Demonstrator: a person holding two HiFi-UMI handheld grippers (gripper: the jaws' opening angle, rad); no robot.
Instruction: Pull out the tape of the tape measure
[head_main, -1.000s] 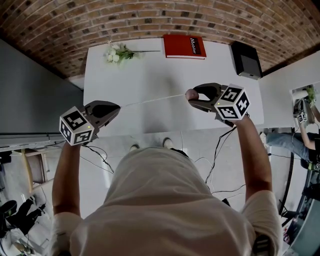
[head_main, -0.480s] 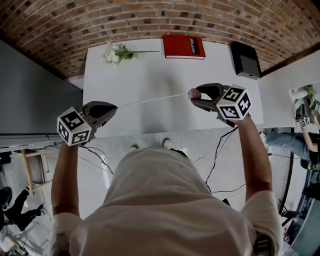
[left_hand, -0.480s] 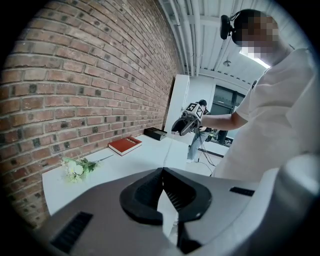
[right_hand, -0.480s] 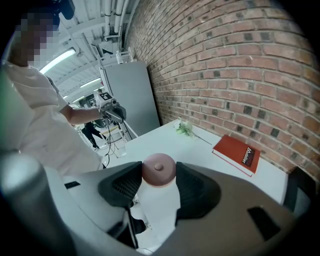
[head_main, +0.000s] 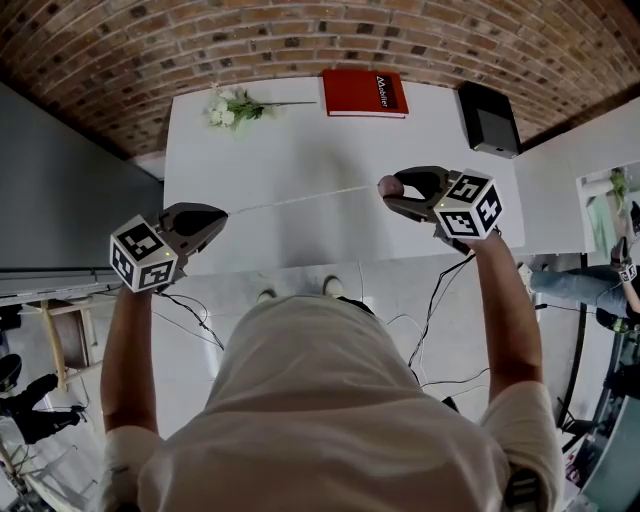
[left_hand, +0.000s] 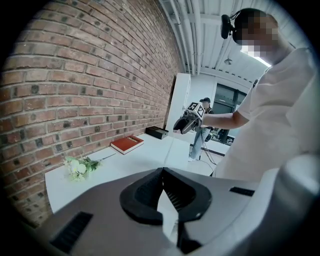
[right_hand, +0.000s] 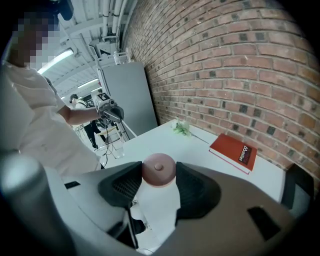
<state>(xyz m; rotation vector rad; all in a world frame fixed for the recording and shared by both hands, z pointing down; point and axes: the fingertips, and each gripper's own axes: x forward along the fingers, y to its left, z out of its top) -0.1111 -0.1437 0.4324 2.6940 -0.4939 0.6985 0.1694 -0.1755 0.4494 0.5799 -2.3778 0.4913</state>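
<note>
My right gripper (head_main: 384, 191) is shut on the round pinkish tape measure (head_main: 389, 185), held above the white table (head_main: 300, 150). In the right gripper view the case (right_hand: 159, 169) sits squeezed between both pads. A thin pale tape (head_main: 300, 200) runs taut from it leftward to my left gripper (head_main: 222, 213). That gripper is shut on the tape's end, which shows as a white strip (left_hand: 167, 210) pinched between the jaws. Each gripper view shows the other gripper far off: the right gripper (left_hand: 186, 122) and the left gripper (right_hand: 111, 112).
A red book (head_main: 366, 93) lies at the table's far edge by the brick wall. A bunch of white flowers (head_main: 232, 107) lies at the far left, a black box (head_main: 489, 120) at the far right. Cables (head_main: 432, 300) trail over the floor by my feet.
My left gripper has drifted a little to the left with the tape end, so the stretch of tape is slightly longer. The right gripper has barely shifted.
</note>
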